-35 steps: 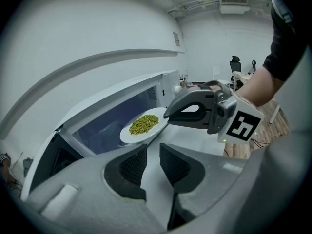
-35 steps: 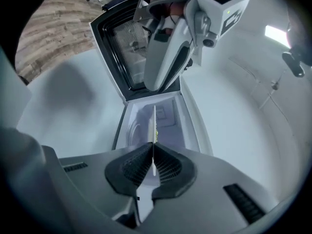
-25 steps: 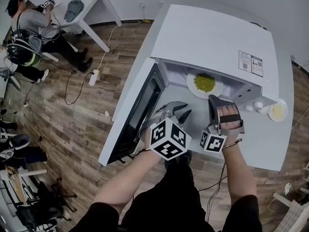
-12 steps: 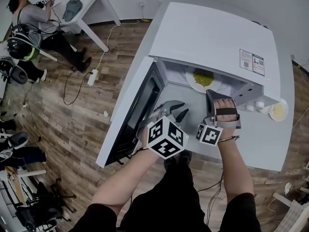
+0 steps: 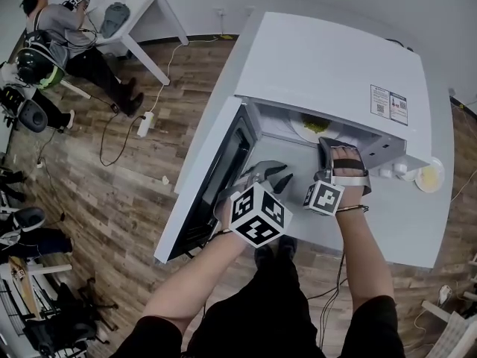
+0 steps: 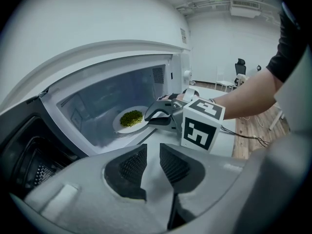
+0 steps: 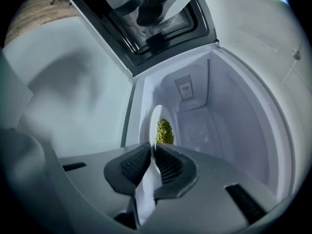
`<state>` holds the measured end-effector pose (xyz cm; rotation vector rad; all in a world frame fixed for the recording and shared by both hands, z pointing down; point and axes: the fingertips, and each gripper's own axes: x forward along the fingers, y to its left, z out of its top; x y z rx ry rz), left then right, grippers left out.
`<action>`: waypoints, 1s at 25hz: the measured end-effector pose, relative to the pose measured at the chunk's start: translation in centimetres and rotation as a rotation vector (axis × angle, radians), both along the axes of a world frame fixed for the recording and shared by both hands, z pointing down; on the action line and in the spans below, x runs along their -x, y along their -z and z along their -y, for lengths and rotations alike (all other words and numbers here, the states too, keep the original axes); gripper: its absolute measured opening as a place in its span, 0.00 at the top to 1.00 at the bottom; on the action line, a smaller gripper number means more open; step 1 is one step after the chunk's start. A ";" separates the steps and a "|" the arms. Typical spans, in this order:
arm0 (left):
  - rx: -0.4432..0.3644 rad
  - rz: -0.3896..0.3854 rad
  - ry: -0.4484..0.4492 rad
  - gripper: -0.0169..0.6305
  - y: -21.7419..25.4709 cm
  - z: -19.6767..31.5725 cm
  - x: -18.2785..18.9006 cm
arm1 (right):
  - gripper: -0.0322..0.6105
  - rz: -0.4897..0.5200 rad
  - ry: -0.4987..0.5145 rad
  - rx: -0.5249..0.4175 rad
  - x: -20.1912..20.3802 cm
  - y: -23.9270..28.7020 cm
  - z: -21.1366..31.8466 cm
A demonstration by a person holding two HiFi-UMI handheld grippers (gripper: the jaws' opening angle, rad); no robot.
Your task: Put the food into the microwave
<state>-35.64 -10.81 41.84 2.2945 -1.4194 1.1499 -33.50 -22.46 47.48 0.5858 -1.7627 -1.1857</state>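
Carrying mounded green food (image 7: 165, 131), white plate (image 7: 152, 116) sits between right gripper (image 7: 152, 152) jaws, just parting; left gripper (image 6: 153, 152) gapes empty.

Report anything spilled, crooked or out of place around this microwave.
Nothing stands out. The plate of green food sits level inside the microwave, nothing is spilled around it, and the door is swung wide open, as expected for loading.
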 end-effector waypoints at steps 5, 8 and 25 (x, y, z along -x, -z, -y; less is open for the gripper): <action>-0.001 -0.004 -0.003 0.84 1.0 0.2 0.5 | 0.88 0.051 -0.027 0.090 0.8 0.7 0.1; 0.002 -0.012 -0.009 0.84 1.3 0.3 0.6 | 0.86 0.083 -0.040 0.168 0.9 0.5 -0.1; 0.030 -0.032 -0.051 0.84 2.9 0.8 -0.1 | 0.74 0.138 -0.153 0.406 1.9 1.2 3.0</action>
